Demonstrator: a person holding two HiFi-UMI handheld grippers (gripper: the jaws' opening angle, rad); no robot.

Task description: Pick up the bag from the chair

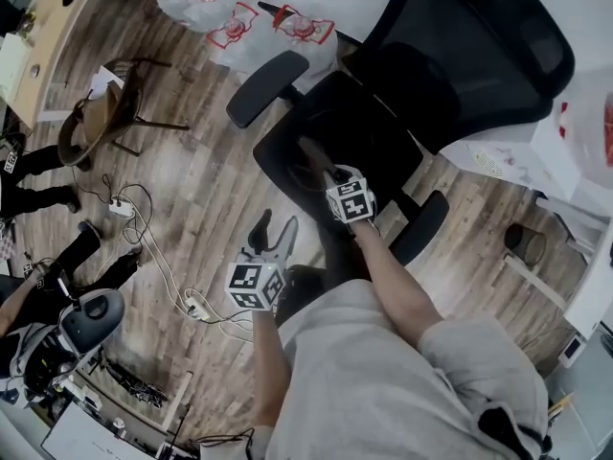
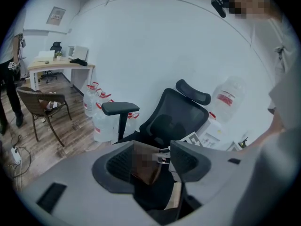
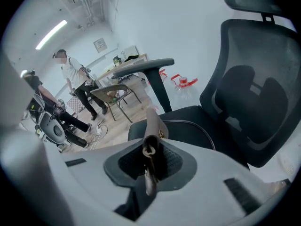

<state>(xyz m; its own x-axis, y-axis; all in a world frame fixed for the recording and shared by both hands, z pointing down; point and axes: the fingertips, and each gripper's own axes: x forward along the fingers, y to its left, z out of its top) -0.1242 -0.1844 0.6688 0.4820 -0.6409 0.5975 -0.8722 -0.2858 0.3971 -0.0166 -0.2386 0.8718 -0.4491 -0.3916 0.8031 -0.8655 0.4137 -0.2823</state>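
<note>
Only right hand-held gripper [image 3: 149, 157] clamps brown bag [image 3: 154, 121] over chair [image 3: 197, 119].

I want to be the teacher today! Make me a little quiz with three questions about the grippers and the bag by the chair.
1. True or false: the right gripper is shut on the brown bag.
2. Pick one. The left gripper is: A) open and holding nothing, B) shut on an armrest, C) shut on a bottle.
3. Fill in the word: the big black thing right beside the brown bag is an office ____.

Key: 1 true; 2 A; 3 chair, the office chair.
</note>
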